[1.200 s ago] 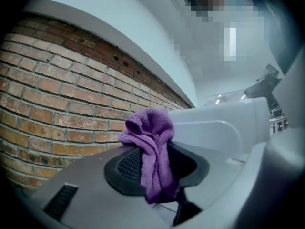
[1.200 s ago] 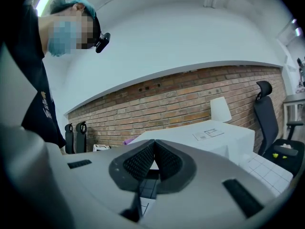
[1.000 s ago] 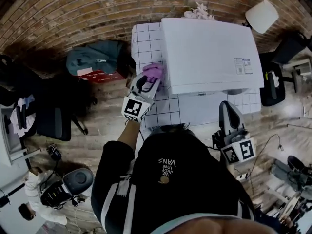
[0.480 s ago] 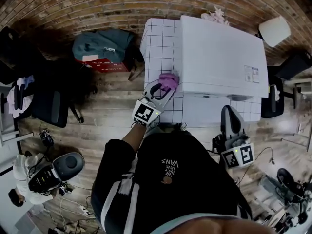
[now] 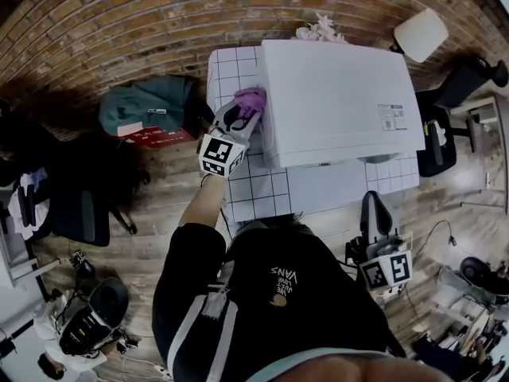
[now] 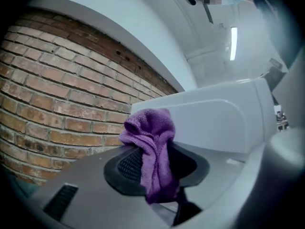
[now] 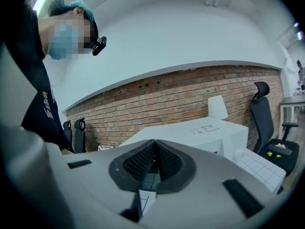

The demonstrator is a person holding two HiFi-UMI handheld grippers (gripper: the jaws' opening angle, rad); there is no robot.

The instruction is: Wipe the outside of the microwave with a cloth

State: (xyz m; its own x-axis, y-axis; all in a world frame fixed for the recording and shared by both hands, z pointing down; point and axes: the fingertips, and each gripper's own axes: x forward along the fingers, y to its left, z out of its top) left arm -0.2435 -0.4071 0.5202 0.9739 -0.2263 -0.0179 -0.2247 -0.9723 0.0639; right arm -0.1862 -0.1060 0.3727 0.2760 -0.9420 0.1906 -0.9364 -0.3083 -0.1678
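A white microwave [image 5: 338,102] stands on a white gridded table [image 5: 235,82]. My left gripper [image 5: 245,116] is shut on a purple cloth [image 5: 251,100] and holds it against the microwave's left side wall. In the left gripper view the purple cloth [image 6: 153,152] hangs bunched between the dark pads, right against the white microwave [image 6: 219,123]. My right gripper [image 5: 374,213] hangs low by the table's near right side, shut with nothing in it. In the right gripper view the microwave [image 7: 200,132] lies ahead past the closed pads.
A brick wall [image 5: 119,38] runs behind the table. A teal bag [image 5: 147,102] and a red box [image 5: 151,135] lie on the wood floor to the left. A white lamp [image 5: 420,29] and black chairs [image 5: 445,146] stand to the right. Pale pink stuff [image 5: 318,30] sits behind the microwave.
My left gripper has carried the cloth along the microwave's left side, toward the near corner and then back toward the far end. The right gripper has stayed low and shut.
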